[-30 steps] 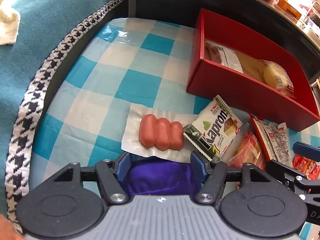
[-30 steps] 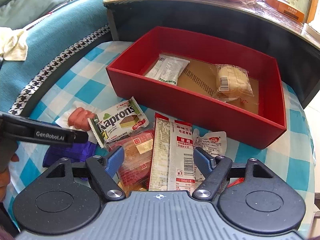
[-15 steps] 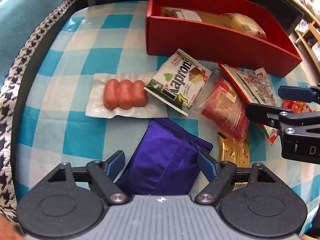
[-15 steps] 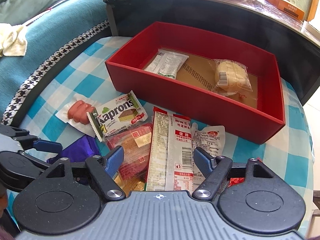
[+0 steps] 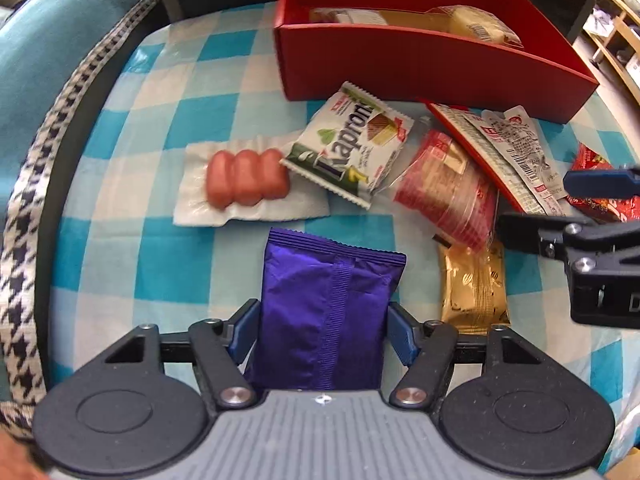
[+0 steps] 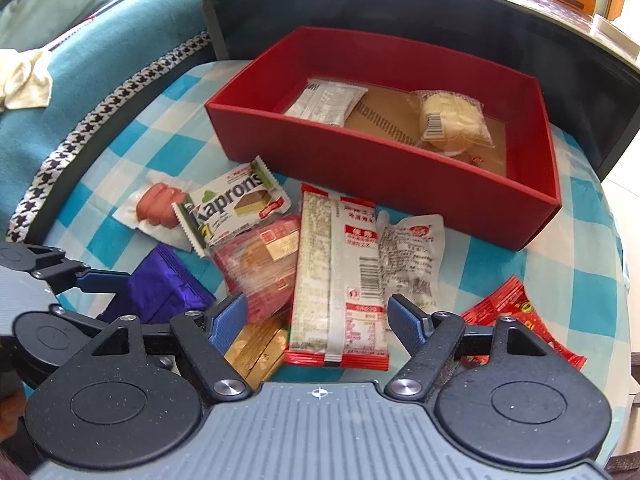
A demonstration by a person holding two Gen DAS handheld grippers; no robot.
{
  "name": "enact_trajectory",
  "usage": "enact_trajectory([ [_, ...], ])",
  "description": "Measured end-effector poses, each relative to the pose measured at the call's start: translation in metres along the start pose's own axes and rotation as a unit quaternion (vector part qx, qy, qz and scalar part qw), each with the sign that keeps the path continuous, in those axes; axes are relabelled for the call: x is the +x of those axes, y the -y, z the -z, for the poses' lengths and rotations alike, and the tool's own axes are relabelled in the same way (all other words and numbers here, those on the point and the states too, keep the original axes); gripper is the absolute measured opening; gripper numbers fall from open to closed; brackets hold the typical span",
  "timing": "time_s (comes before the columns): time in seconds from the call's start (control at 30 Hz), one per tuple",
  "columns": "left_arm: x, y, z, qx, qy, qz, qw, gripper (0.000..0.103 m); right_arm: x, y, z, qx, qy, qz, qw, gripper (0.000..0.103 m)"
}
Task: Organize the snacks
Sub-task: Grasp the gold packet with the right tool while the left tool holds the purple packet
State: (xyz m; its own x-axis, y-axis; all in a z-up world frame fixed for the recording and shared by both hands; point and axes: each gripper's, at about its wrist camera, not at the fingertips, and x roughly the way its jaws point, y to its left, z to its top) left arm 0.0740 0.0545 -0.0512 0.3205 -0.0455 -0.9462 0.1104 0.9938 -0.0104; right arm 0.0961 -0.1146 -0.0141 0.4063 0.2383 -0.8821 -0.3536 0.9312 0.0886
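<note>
My left gripper (image 5: pixel 322 332) is closed on the purple snack packet (image 5: pixel 326 308), its pads pressing both sides; the packet also shows in the right wrist view (image 6: pixel 160 288). My right gripper (image 6: pixel 320 322) is open above a long white-and-red packet (image 6: pixel 338 280). On the checked cloth lie a sausage pack (image 5: pixel 246 178), a Kaprons wafer (image 5: pixel 350 146), a red clear-wrapped snack (image 5: pixel 444 192), a gold packet (image 5: pixel 474 288) and a red packet (image 6: pixel 520 316). The red box (image 6: pixel 384 168) holds a white packet (image 6: pixel 326 102) and a wrapped bun (image 6: pixel 452 120).
The blue-checked cloth (image 5: pixel 140 208) covers a round table. A teal sofa with houndstooth trim (image 6: pixel 100 108) lies to the left. A dark cabinet (image 6: pixel 400 12) stands behind the box. A white cloth (image 6: pixel 24 82) lies on the sofa.
My left gripper has swung right and its jaws have closed onto the purple packet, now raised off the cloth. My right gripper has moved slightly nearer the long white-and-red packet, still open.
</note>
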Motion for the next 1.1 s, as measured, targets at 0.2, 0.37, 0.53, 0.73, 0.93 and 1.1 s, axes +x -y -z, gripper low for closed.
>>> enact_trajectory([
  [0.2, -0.004, -0.020, 0.008, -0.033, -0.005, 0.009, 0.9994, 0.094, 0.004, -0.013, 0.012, 0.018, -0.022, -0.021, 0.999, 0.082],
  [0.37, -0.007, -0.031, 0.013, -0.054, -0.007, 0.023, 0.9982, 0.094, 0.011, -0.023, 0.017, 0.055, -0.033, -0.035, 0.997, 0.081],
  [0.53, -0.007, -0.038, 0.017, -0.059, -0.006, 0.030, 0.9978, 0.094, 0.028, -0.033, 0.016, 0.082, -0.034, 0.010, 0.996, 0.074],
  [0.73, -0.008, -0.038, 0.020, -0.048, -0.004, 0.034, 0.9983, 0.095, 0.037, -0.053, 0.022, 0.027, -0.040, 0.071, 0.996, 0.073],
  [0.93, -0.010, -0.032, 0.026, -0.027, 0.002, 0.029, 0.9992, 0.097, 0.025, -0.050, 0.030, -0.017, -0.058, 0.058, 0.996, 0.048],
  [1.1, -0.012, -0.024, 0.033, -0.018, 0.001, 0.031, 0.9994, 0.097, 0.009, -0.035, 0.052, -0.027, -0.067, 0.050, 0.996, 0.046],
])
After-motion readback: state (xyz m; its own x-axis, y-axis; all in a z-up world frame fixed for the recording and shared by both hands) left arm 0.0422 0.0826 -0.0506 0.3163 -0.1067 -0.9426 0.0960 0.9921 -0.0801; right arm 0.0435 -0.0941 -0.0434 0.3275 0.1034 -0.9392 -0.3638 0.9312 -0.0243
